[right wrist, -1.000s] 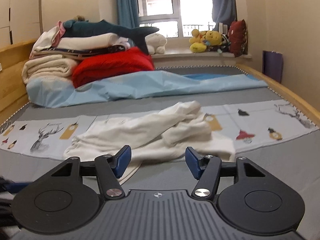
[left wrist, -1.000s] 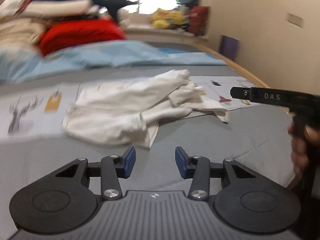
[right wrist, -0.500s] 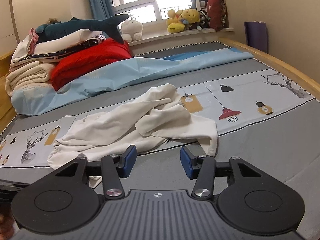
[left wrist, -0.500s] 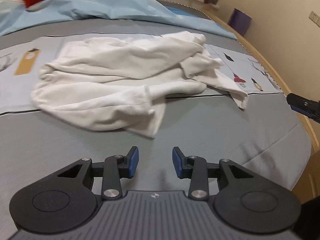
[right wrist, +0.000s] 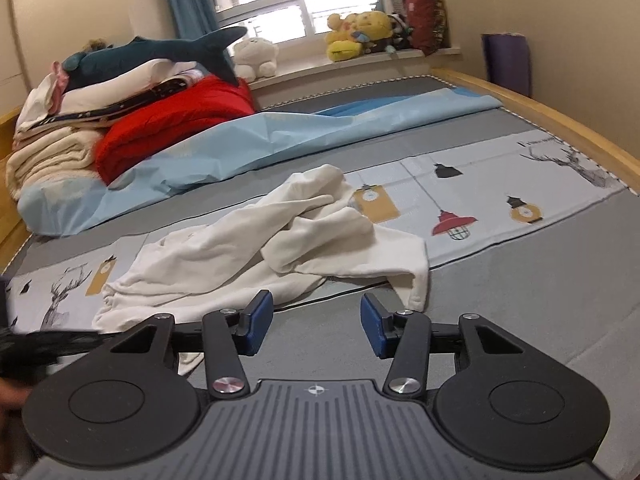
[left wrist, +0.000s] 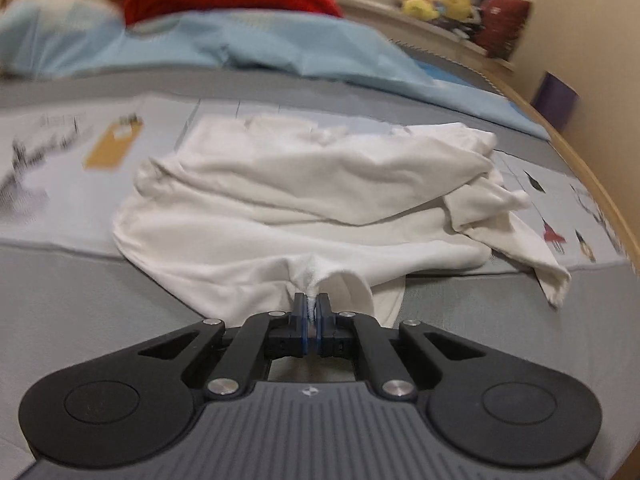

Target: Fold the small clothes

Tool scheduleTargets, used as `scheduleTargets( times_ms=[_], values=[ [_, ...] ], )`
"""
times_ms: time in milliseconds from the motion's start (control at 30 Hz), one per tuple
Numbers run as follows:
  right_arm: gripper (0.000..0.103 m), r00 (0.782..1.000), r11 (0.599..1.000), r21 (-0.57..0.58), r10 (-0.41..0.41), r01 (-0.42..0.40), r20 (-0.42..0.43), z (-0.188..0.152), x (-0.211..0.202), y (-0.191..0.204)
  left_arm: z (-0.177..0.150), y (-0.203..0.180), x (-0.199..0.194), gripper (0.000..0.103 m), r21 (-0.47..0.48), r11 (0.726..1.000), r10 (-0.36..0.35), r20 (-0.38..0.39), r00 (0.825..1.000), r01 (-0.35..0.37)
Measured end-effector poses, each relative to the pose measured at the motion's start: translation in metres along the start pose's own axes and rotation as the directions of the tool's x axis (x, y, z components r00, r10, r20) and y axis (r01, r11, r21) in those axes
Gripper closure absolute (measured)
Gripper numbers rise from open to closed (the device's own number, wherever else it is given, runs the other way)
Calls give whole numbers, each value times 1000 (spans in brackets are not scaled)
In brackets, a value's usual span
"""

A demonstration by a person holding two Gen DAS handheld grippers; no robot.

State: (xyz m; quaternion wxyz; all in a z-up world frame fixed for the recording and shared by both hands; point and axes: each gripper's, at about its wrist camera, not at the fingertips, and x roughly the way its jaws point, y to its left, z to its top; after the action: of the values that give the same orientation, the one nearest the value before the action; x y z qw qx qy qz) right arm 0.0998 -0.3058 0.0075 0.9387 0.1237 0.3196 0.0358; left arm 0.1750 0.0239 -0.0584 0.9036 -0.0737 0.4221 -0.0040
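Note:
A crumpled white garment (left wrist: 304, 200) lies on the grey bed sheet (left wrist: 72, 304). My left gripper (left wrist: 311, 308) is shut on a pinch of the garment's near edge, with cloth bunched between the blue pads. In the right wrist view the same garment (right wrist: 280, 240) lies spread left to right ahead. My right gripper (right wrist: 316, 320) is open and empty, just short of the garment's near edge, above the bare sheet. A blurred dark shape at that view's far left edge may be the left gripper (right wrist: 44, 340).
A light blue sheet (right wrist: 280, 136) lies behind the garment. A red blanket (right wrist: 172, 120), stacked bedding and a plush shark (right wrist: 160, 52) are piled at the back left. The wooden bed rail (right wrist: 560, 116) runs along the right. Stuffed toys (right wrist: 356, 32) sit on the windowsill.
My left gripper has moved forward to the garment's near edge and closed on it. My right gripper has come lower and closer to the garment and stays open.

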Motion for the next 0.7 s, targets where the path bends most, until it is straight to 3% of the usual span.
scheduleTargets(
  times_ms=[100, 167, 233, 333, 400, 500, 600, 633, 700],
  values=[
    [68, 1000, 1000, 29, -6, 6, 1, -2, 0, -2, -4, 20, -40, 100, 59, 998, -7, 22, 1000, 6],
    [85, 1000, 1000, 30, -8, 8, -1, -5, 0, 1, -8, 41, -73, 100, 79, 997, -28, 48, 998, 24],
    [91, 1000, 1000, 23, -11, 11, -5, -8, -1, 5, -17, 61, -106, 101, 101, 992, -77, 49, 996, 72],
    [91, 1000, 1000, 12, -5, 5, -5, -12, -3, 12, -38, 81, -150, 101, 219, 971, -112, 50, 992, 99],
    [91, 1000, 1000, 1, -1, 1, -6, -14, -5, 16, -51, 100, -166, 101, 245, 962, -128, 31, 991, 117],
    [90, 998, 1000, -12, 27, -28, -54, -17, 3, 20, -68, 136, -165, 101, 200, 963, -163, -104, 981, 181],
    [89, 985, 997, -51, 48, -57, -168, -24, 24, 29, -79, 152, -155, 100, 211, 968, -103, -169, 980, 138],
    [88, 980, 995, -86, 38, -56, -197, -27, 31, 34, -79, 159, -152, 96, 183, 971, -115, -190, 975, 151],
    [75, 969, 985, -164, 10, -52, -248, -34, 47, 44, -75, 165, -151, 89, 125, 974, -163, -192, 968, 189]
  ],
)
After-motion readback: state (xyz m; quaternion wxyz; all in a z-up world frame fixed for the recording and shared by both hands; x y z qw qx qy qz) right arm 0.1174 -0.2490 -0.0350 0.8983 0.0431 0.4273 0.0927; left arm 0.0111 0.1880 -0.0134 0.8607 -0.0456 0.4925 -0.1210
